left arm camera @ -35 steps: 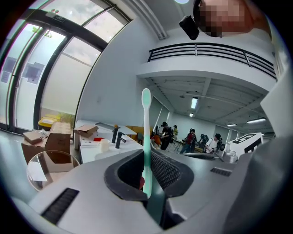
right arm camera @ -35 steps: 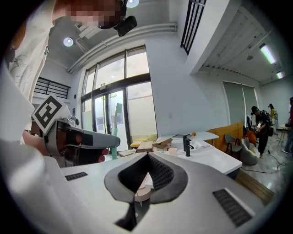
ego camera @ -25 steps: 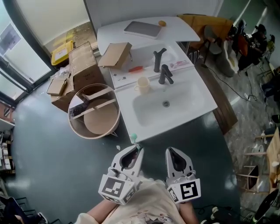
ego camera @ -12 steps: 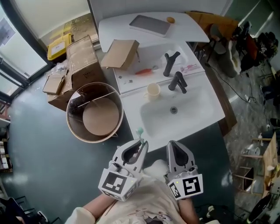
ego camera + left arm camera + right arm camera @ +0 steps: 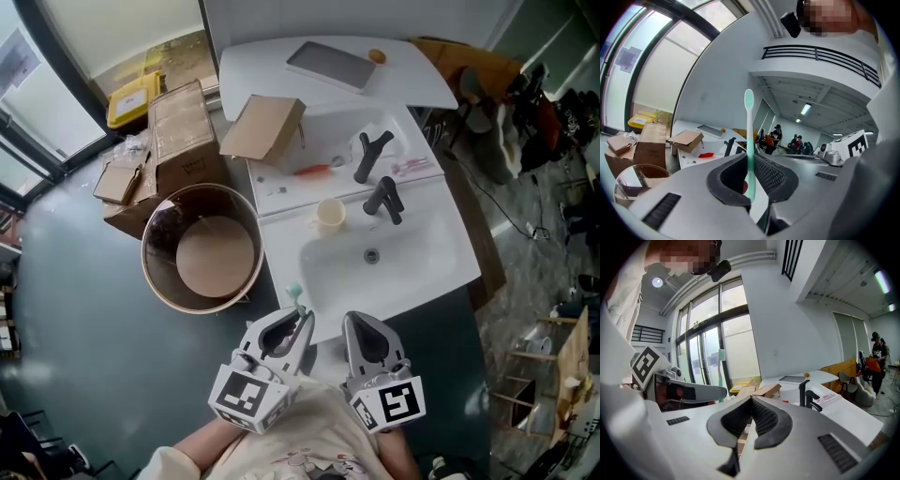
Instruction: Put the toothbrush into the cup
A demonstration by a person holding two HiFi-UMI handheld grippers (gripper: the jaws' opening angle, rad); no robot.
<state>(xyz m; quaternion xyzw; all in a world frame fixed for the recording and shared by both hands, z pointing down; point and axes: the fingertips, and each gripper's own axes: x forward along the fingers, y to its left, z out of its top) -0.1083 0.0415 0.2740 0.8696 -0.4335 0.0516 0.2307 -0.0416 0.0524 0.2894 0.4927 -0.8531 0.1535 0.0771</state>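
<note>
My left gripper is shut on a mint-green toothbrush, which stands upright between the pads with its head above the jaws. It hovers at the near edge of the white sink. The cream cup stands upright on the sink ledge, just left of the black faucet and well beyond both grippers. My right gripper is shut and holds nothing; it sits beside the left one. The toothbrush head also shows at the left of the right gripper view.
A round bin stands on the floor left of the sink, with cardboard boxes behind it. On the counter lie an open cardboard box, a red item and a grey tray. Chairs and clutter crowd the right.
Both grippers have moved forward to the sink's near edge. The toothbrush stays upright in the left jaws, and the right jaws stay shut.
</note>
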